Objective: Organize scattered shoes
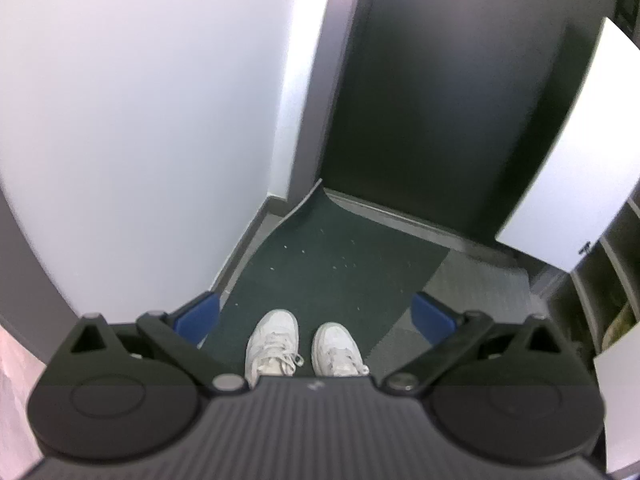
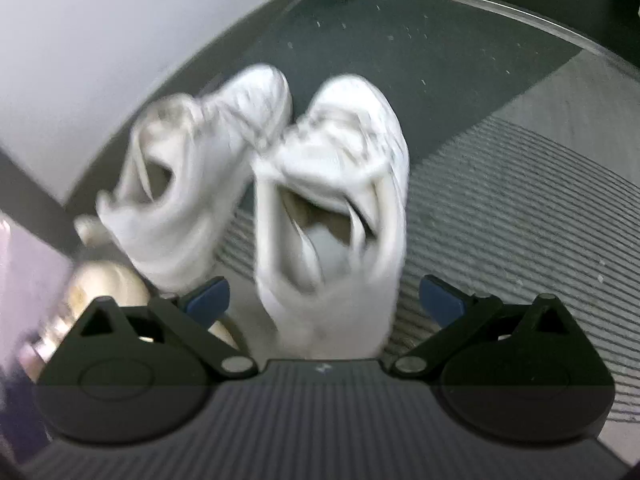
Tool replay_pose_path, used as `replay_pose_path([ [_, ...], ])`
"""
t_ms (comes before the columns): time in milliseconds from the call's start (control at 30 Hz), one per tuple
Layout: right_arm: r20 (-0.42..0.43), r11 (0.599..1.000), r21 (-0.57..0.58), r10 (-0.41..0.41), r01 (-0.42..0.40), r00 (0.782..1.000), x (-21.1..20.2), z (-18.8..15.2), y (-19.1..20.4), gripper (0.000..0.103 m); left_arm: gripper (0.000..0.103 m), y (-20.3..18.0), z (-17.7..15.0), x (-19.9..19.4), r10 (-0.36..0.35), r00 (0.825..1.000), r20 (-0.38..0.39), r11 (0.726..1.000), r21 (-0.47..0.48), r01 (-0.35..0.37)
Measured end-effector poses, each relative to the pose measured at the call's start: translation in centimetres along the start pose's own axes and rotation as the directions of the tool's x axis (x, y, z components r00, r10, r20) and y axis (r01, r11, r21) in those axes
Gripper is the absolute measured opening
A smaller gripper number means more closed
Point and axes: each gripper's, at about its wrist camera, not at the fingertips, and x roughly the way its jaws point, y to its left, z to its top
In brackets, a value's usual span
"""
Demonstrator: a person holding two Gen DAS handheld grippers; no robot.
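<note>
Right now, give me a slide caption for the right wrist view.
Open right tool straddles the heel of one white lace-up sneaker; its mate lies alongside.

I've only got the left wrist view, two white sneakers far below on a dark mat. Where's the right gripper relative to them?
Observer: The right gripper is low and close behind the right sneaker; that shoe's heel sits between its open fingers.
Operator: Has it closed on the heel?
Observer: No, both blue pads stand wide of the shoe, though the right wrist view is blurred.
Operator: Are the shoes touching?
Observer: Up close, the left sneaker angles toward the other, and their laced fronts appear to meet.
Operator: Anything else near them?
Observer: A pale, blurred object lies beside the left sneaker's heel; I cannot tell what it is.
</note>
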Motion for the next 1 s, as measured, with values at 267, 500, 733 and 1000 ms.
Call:
replay_pose_path([
  [267, 0.004, 0.997, 0.068, -0.044, 0.044, 0.999, 1.8, -0.4, 0.7, 0.103, 0.103, -2.1, -1.3, 0.4, -0.003, 1.000, -0.019, 0.997, 0.074, 0.004],
  [500, -0.026, 0.976, 0.171, -0.135, 0.137, 0.991, 4.5, 0.1, 1.6, 0.088, 0.103, -3.9, -2.6, 1.1, 0.007, 0.999, -0.042, 0.991, 0.132, -0.001],
  [733, 0.010, 0.957, 0.253, -0.146, 0.139, 0.989, 4.1, 1.2, 2.4, 0.086, 0.103, -3.9, -2.9, 1.5, 0.008, 0.999, -0.051, 0.990, 0.141, -0.001],
  [1000, -0.006, 0.982, 0.182, -0.055, 0.055, 0.998, 4.6, 2.7, 5.5, 0.079, 0.103, -2.3, -2.4, 1.1, 0.023, 0.999, -0.045, 0.996, 0.087, -0.019],
])
